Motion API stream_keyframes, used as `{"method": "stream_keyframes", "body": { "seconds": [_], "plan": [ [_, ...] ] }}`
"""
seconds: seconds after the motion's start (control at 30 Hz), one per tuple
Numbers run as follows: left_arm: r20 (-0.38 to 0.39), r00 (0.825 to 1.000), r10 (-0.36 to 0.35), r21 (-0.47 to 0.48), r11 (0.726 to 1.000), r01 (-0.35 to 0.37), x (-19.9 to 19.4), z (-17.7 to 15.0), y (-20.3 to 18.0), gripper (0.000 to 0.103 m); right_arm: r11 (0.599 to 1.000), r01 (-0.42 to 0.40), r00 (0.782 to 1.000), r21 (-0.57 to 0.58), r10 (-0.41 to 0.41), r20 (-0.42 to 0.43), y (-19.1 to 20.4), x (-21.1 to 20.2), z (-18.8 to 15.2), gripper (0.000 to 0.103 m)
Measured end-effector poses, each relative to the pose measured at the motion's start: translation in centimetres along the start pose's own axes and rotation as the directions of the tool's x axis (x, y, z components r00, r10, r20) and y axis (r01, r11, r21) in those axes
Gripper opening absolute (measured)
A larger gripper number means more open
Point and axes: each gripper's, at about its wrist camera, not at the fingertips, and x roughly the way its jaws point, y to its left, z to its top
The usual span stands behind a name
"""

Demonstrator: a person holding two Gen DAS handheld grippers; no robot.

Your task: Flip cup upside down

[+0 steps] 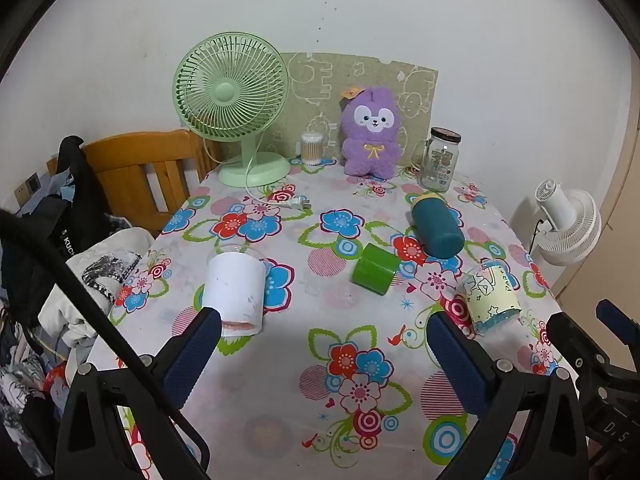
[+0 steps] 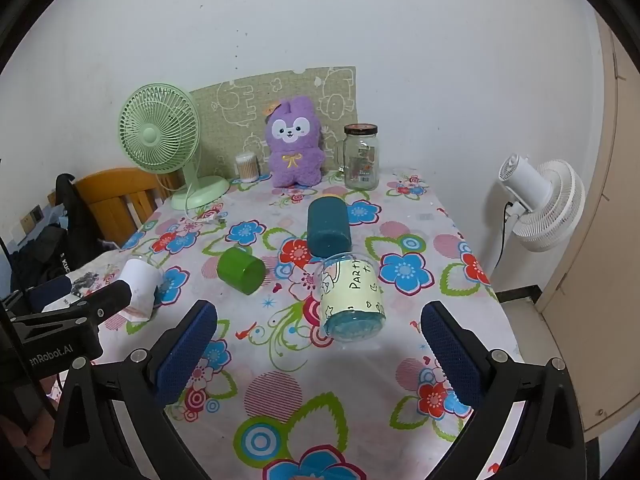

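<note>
We look forward from both wrists, low over the near table (image 1: 280,360) edge; both views share its four lying cups and the back wall.

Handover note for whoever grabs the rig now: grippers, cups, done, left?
Left gripper: open, empty, above the cloth near the white cup.
Right gripper: open, empty, facing the Party cup.
All four lie on their sides on the table: white cup, green cup, teal cup, Party cup.
Done: nothing flipped.
Left: grasp a cup and set it mouth down.
</note>
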Motion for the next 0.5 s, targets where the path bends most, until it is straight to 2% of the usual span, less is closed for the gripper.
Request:
{"method": "stream_keyframes", "body": {
  "seconds": [0.5],
  "plan": [
    [0.003,1.000,0.004,0.004,1.000,-0.004,-0.01,0.00,-0.01,0.103,1.000,0.001,1.000,-0.003,-0.001,-0.008,0.04,0.41,-0.04,0.103]
  ]
}}
